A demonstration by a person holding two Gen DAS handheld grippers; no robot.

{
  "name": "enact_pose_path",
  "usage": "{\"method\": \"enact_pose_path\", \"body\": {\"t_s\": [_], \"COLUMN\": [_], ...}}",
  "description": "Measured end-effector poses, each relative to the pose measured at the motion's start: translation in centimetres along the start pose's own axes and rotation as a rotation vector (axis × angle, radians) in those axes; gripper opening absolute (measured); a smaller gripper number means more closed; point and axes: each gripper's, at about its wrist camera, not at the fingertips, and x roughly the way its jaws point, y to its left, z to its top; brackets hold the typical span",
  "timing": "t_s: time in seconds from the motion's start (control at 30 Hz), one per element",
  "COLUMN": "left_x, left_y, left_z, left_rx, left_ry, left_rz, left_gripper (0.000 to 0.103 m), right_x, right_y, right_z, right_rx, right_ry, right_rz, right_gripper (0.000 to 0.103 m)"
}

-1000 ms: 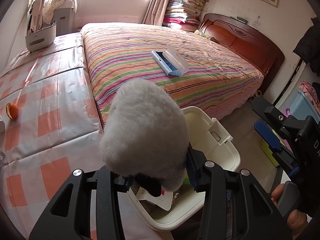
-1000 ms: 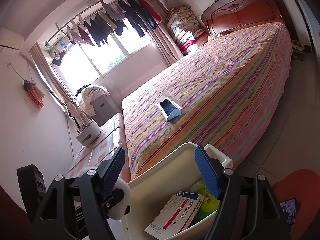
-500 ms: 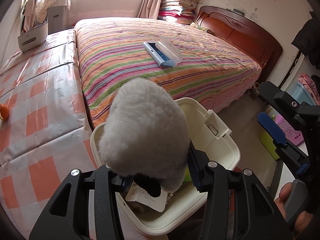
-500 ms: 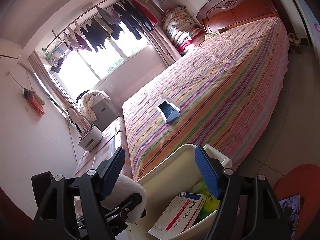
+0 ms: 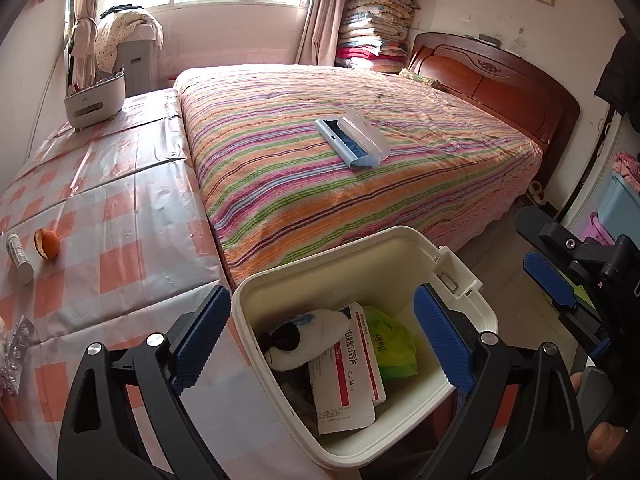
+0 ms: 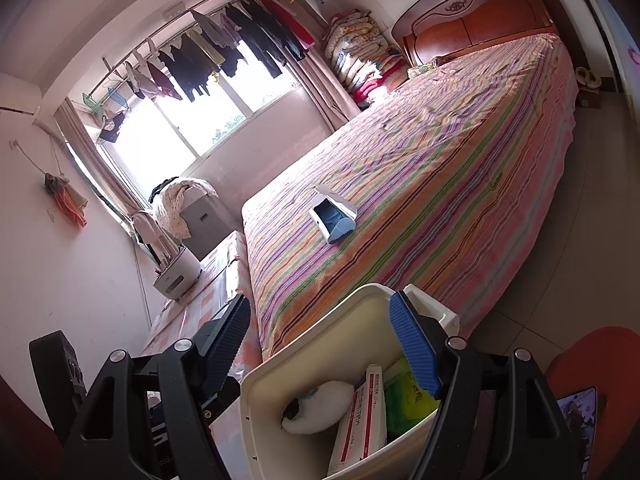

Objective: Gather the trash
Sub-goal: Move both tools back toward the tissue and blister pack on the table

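**A:** What has changed on my left side? A second ago my left gripper (image 5: pixel 320 340) was clamped on the fluffy white plush (image 5: pixel 308 336); now its jaws stand wide apart with nothing between them, and the plush lies inside the cream bin (image 5: pixel 360 240), directly below and ahead of the fingers.

**B:** What else is in that bin?

**A:** A white-and-red medicine box (image 5: pixel 348 384) leans against the plush on its right, and a green wrapper (image 5: pixel 392 344) sits beyond the box, nearer my right finger. From the right wrist I see the same three: plush (image 6: pixel 320 404), box (image 6: pixel 362 420), wrapper (image 6: pixel 408 396).

**B:** And your right gripper (image 6: pixel 324 344)?

**A:** Also spread wide, holding nothing. It hangs over the bin's rim (image 6: pixel 304 344), with the left finger out past the rim over the checked tablecloth (image 6: pixel 224 264).

**B:** Anything around you?

**A:** To the left of my left gripper, on the checked cloth (image 5: pixel 120 208), lie an orange peel (image 5: pixel 47 243), a white tube (image 5: pixel 18 257) just beside it, and a foil blister pack (image 5: pixel 16 350) closer to me at the edge. Far ahead on the striped bed (image 5: pixel 360 168) rests an open blue-and-white case (image 5: pixel 352 142). A white holder (image 5: pixel 94 102) stands at the far end of the cloth. Nothing lies between my fingers and the bin.
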Motion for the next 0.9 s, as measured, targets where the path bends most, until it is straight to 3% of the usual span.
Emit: {"method": "enact_pose_path", "body": {"t_s": [0.6,0.9], "left_x": [-3.4,-6.3], "left_y": [7.3,11.8], "left_z": [0.1,-0.6], "left_rx": [-0.138,-0.133], "left_ry": [-0.023,-0.007], "left_rz": [0.101,0.204], "left_gripper": [0.092,0.092], "right_x": [1.8,2.7], "right_y": [2.6,4.4], "right_z": [-1.8,-3.3], "right_rx": [-0.055,-0.089], "right_ry": [0.074,0.128], "right_rz": [0.038,0.066], "right_gripper": [0.07,0.07]}}
